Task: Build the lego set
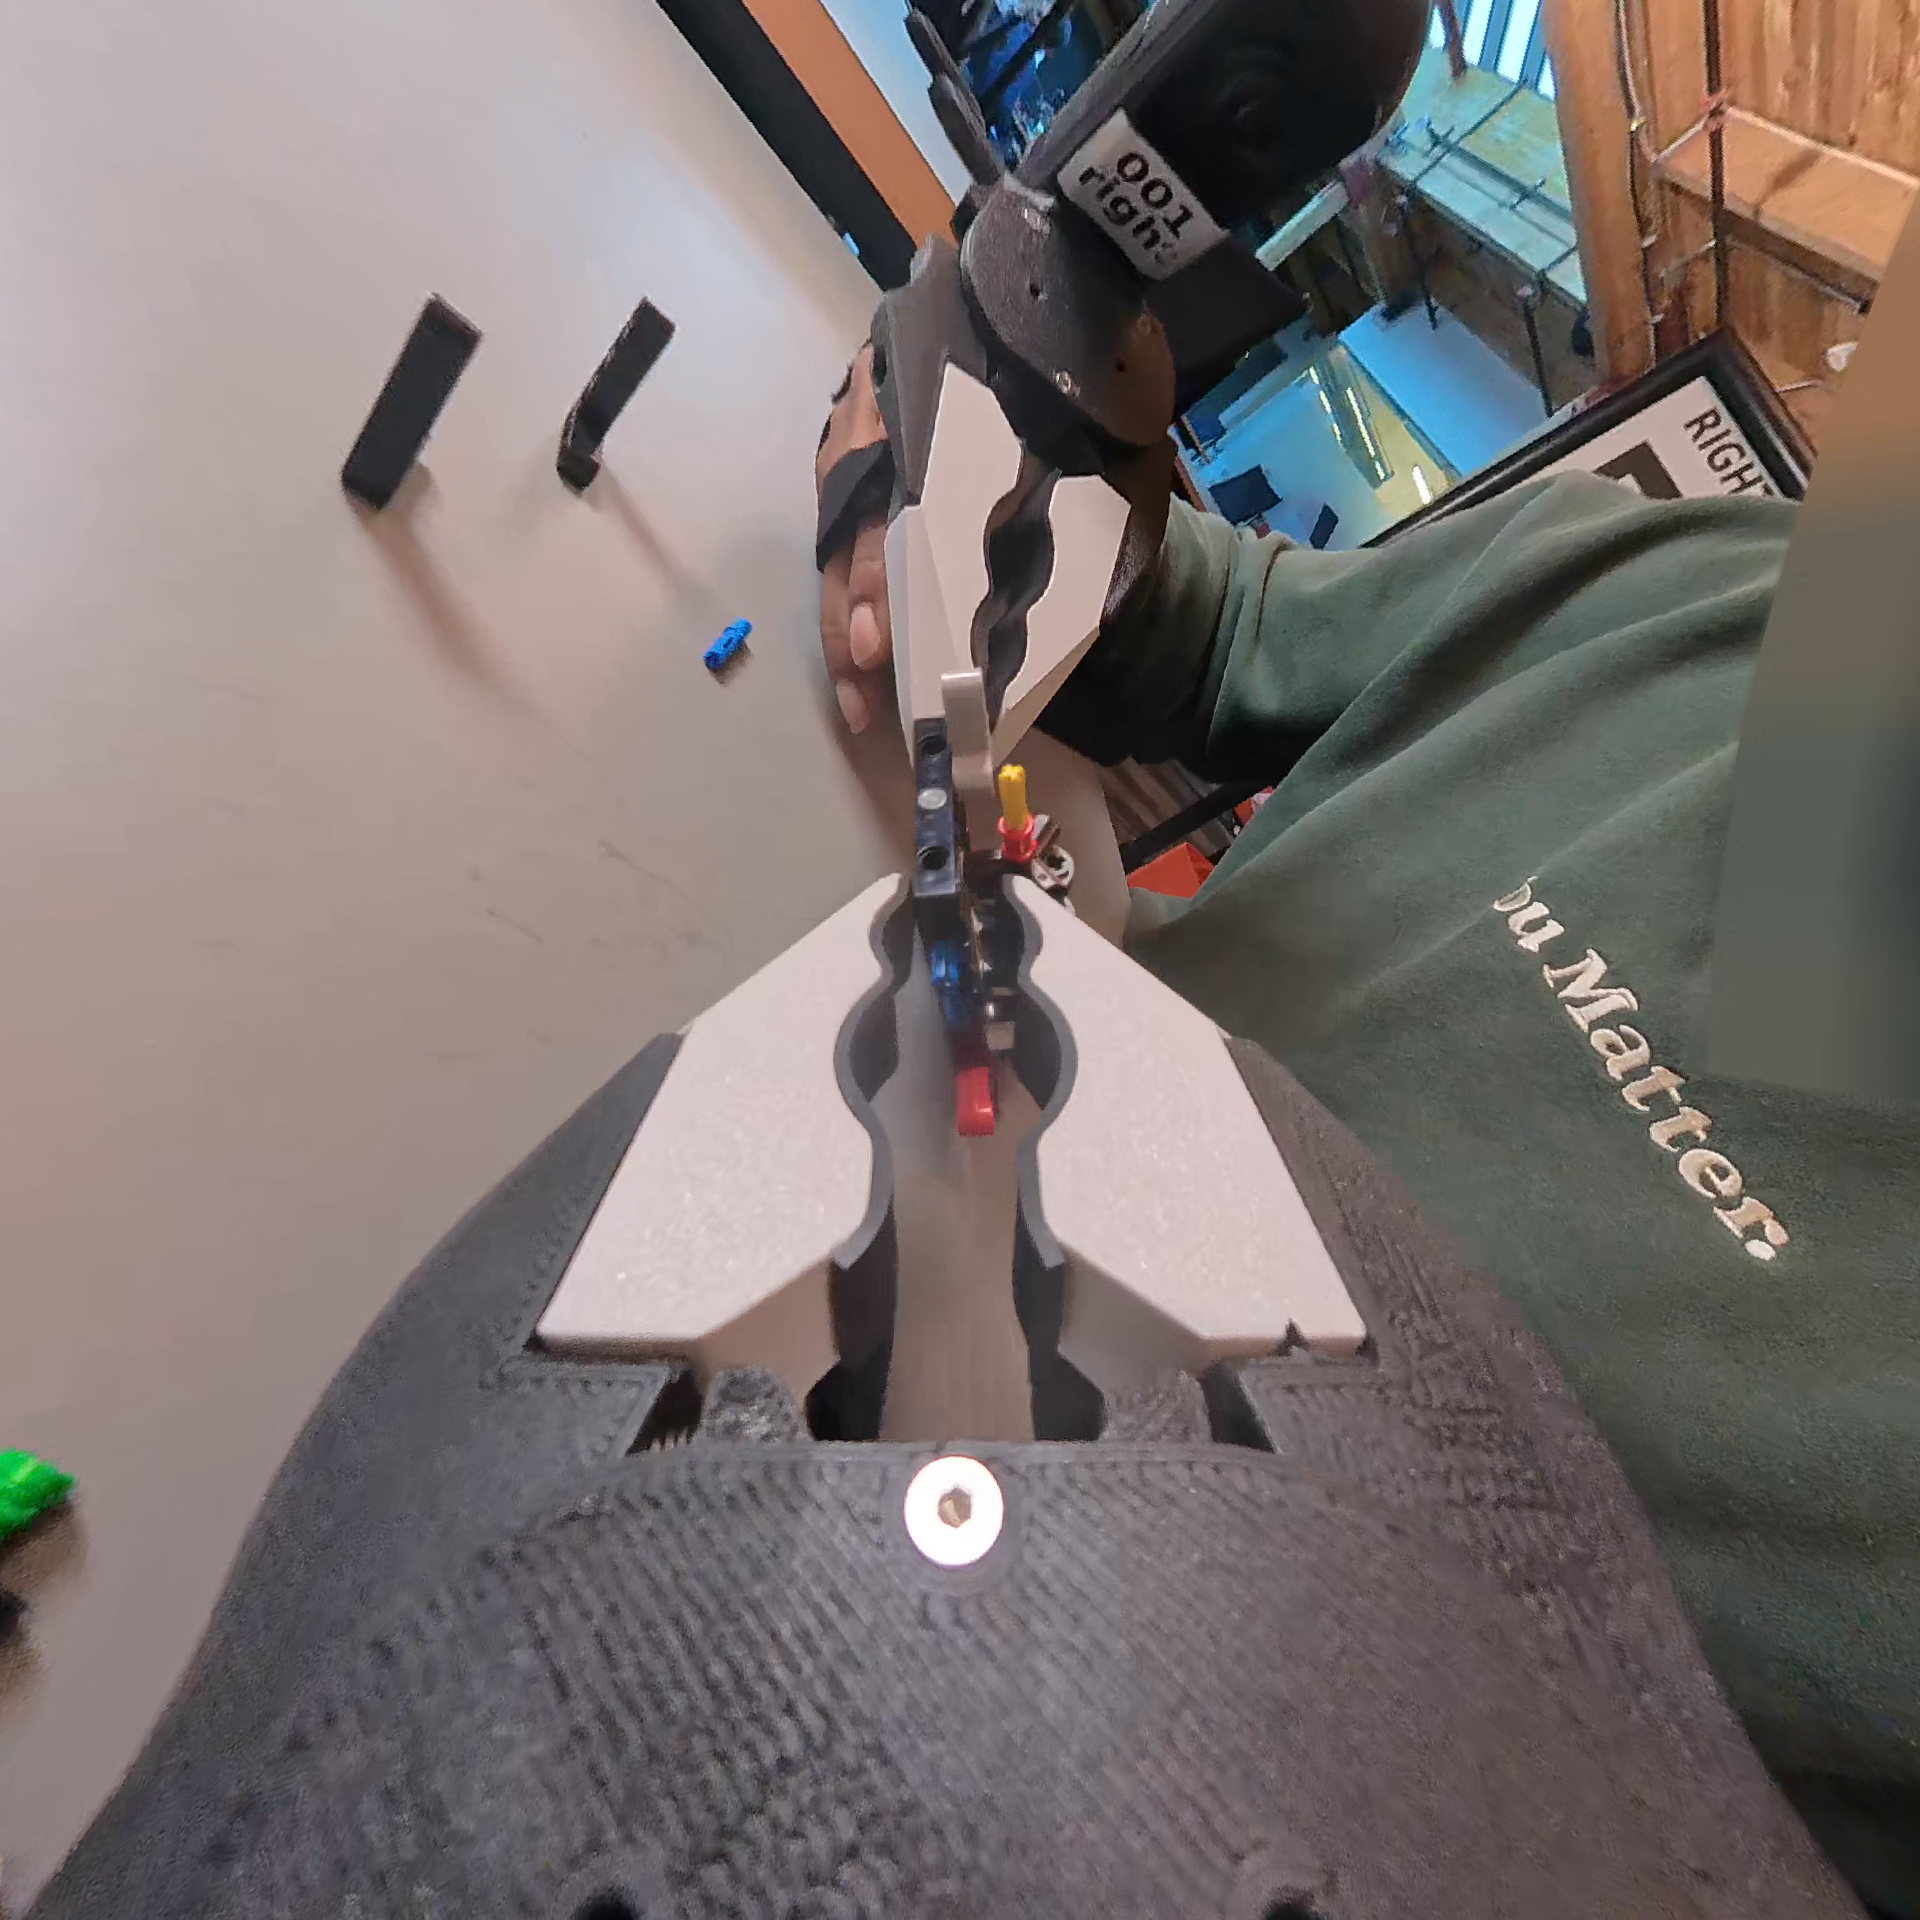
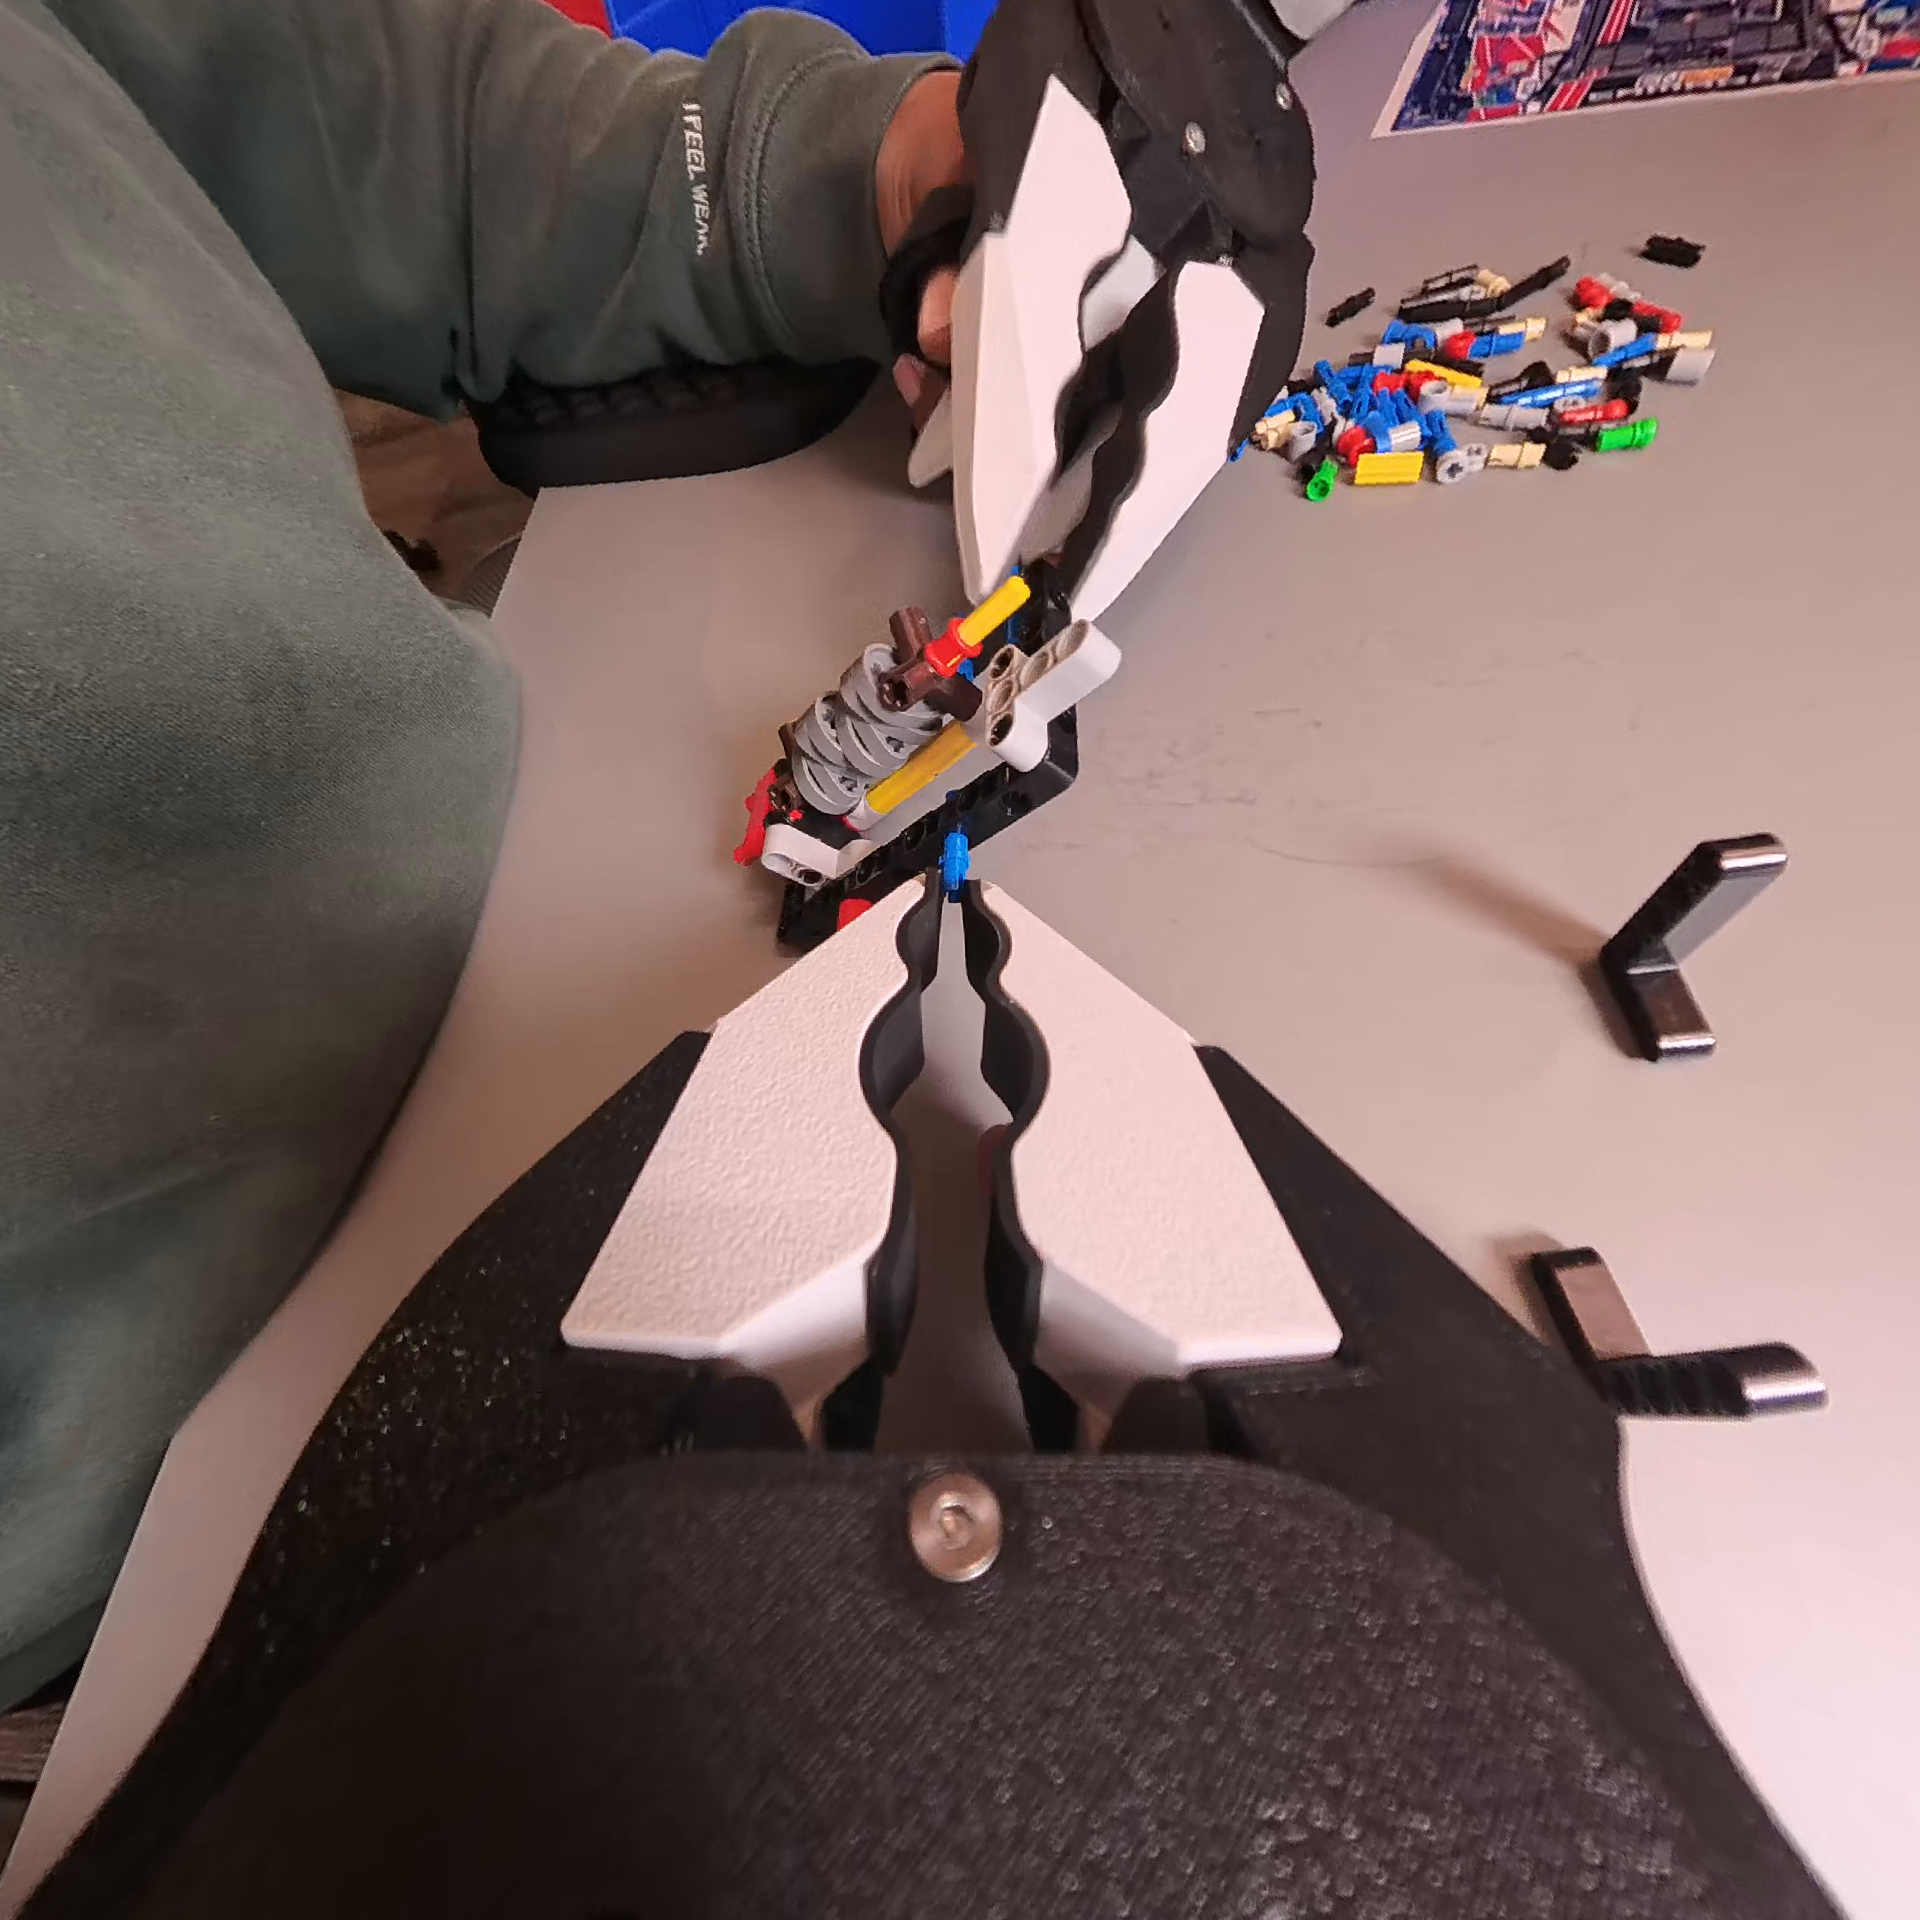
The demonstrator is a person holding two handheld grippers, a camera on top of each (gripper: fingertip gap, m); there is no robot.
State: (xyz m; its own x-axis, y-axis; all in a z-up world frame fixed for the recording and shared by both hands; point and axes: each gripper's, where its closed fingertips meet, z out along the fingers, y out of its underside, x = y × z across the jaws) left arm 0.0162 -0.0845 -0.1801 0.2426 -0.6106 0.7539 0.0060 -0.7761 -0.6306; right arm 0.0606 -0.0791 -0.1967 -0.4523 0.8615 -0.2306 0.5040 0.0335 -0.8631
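The partly built lego assembly (image 2: 914,758) is held above the worktop (image 2: 1351,727), clamped in the left gripper (image 1: 961,914) jaws. A blue pin (image 2: 954,857) is pinched by the right gripper (image 2: 948,896) against its underside.

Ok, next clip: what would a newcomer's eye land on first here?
The half-built lego assembly, held above the table edge by the left claw while the right claw pinches a small blue pin at its black beam. Next, the colourful pile of loose pieces on the grey table beyond.
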